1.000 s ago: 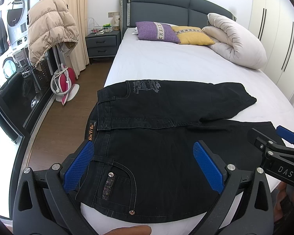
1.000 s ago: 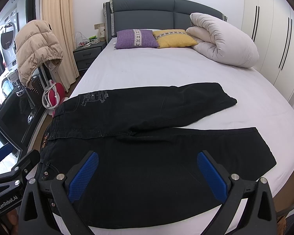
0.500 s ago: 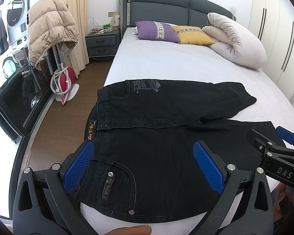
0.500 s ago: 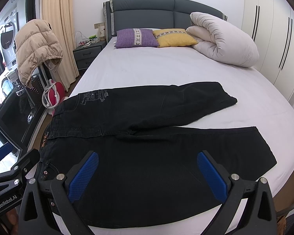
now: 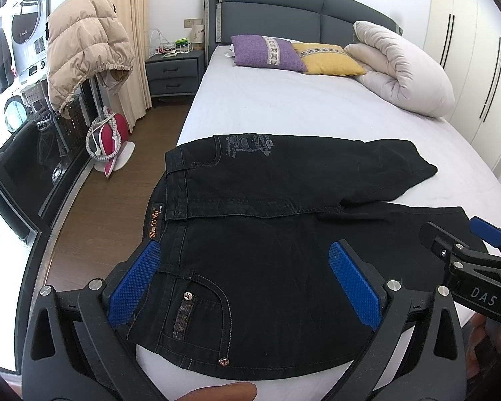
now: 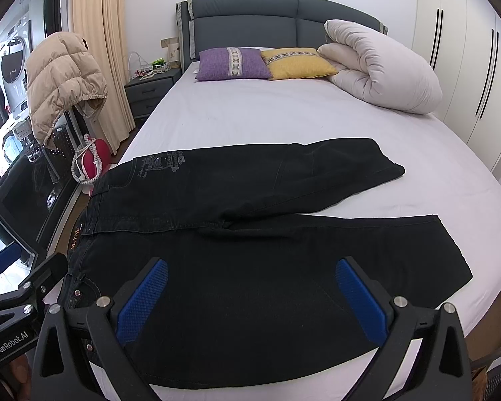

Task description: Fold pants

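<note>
Pants point(image 5: 284, 234) lie flat across the bed point(image 5: 284, 110), waistband left, legs right; both grippers spread wide.

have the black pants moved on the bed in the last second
No. In the right wrist view the black pants lie in the same place against the purple pillow and the bed, both legs spread flat as before.

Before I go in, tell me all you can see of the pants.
The pants are black denim, lying flat and unfolded on the white bed, waistband at the left edge, legs spread apart rightward. Grey print marks the far hip; an orange label sits at the waistband; the near pocket has studs. Both open grippers hover over the near leg, not touching it.
</note>
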Demonstrator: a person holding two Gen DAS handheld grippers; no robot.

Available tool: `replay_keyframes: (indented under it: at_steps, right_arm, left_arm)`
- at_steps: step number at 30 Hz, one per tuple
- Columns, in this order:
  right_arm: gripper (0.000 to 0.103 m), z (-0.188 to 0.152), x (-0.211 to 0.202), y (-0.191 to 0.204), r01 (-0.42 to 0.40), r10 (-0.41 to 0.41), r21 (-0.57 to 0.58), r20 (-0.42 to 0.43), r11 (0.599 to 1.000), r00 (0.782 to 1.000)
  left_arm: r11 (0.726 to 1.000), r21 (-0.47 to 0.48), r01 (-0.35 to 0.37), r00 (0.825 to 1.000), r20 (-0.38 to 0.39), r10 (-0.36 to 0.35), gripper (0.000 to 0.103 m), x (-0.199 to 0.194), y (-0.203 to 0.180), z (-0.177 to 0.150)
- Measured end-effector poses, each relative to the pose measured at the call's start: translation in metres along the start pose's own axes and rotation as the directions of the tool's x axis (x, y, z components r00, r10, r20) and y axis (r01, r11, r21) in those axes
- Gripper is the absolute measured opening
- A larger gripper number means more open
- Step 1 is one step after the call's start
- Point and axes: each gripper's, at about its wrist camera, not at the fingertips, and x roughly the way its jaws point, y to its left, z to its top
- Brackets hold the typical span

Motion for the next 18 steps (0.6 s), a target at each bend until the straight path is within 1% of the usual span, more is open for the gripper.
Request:
replay_keyframes:
  at_steps: [6, 10, 13, 15, 16, 17, 18]
  right_arm:
    - [0.103, 0.000, 0.000, 0.000, 0.000, 0.000, -0.001, -0.003, 1.000, 1.000]
    - [0.103, -0.008, 0.007, 0.001, -0.003, 0.003, -0.008, -0.012, 1.000, 1.000]
    - [0.103, -0.008, 0.014, -0.002, -0.020, 0.019, -0.018, -0.019, 1.000, 1.000]
    - [0.103, -0.006, 0.021, -0.006, -0.046, 0.045, -0.029, -0.023, 0.999, 0.999]
    - [0.103, -0.001, 0.024, -0.008, -0.059, 0.059, -0.037, -0.023, 0.998, 0.998]
    - [0.103, 0.002, 0.027, -0.010, -0.074, 0.073, -0.043, -0.020, 0.996, 0.997]
    - [0.103, 0.006, 0.030, -0.012, -0.095, 0.094, -0.048, -0.016, 0.994, 0.995]
  left_arm:
    - [1.000, 0.015, -0.017, 1.000, -0.007, 0.017, 0.103, 0.005, -0.005, -0.007]
    - [0.999, 0.041, -0.001, 1.000, 0.010, 0.001, 0.103, 0.011, -0.007, -0.012]
    - [0.997, 0.025, 0.069, 0.998, -0.015, -0.068, 0.103, 0.022, 0.000, -0.009]
    - [0.990, -0.002, 0.143, 0.989, -0.021, -0.143, 0.103, 0.031, 0.007, -0.005]
    - [0.982, -0.012, 0.187, 0.982, -0.024, -0.188, 0.103, 0.038, 0.011, -0.003]
    - [0.977, -0.013, 0.215, 0.976, -0.036, -0.215, 0.103, 0.046, 0.014, 0.000]
    - [0.975, -0.010, 0.221, 0.974, -0.057, -0.221, 0.103, 0.055, 0.015, 0.002]
